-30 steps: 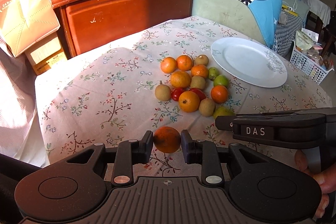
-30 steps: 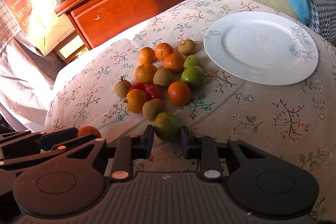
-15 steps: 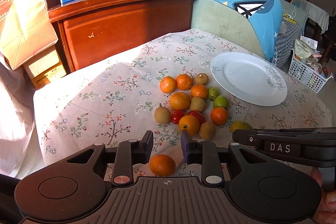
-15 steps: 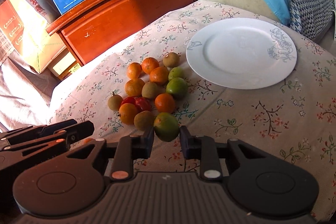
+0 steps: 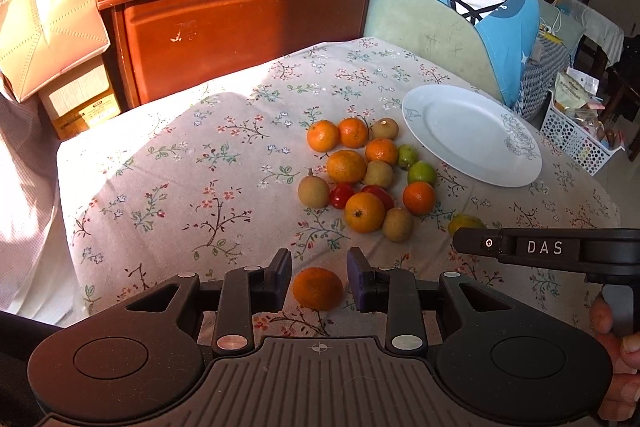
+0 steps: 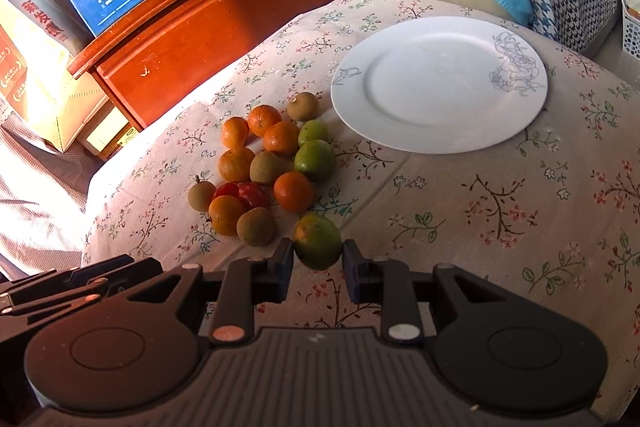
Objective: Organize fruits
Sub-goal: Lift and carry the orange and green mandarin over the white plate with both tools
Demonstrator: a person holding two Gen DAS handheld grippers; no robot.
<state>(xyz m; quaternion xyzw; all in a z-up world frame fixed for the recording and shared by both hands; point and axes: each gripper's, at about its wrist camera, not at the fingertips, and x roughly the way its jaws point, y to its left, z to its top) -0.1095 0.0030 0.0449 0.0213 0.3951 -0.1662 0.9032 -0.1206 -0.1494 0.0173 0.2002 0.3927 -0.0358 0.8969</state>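
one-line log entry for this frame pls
left gripper: opening, orange between, untouched | right gripper: shut on green fruit | plate: empty

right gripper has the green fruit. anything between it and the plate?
Nothing visible. The right gripper is shut on the green fruit; bare floral tablecloth runs from there up to the empty white plate. The fruit pile sits left of that line.
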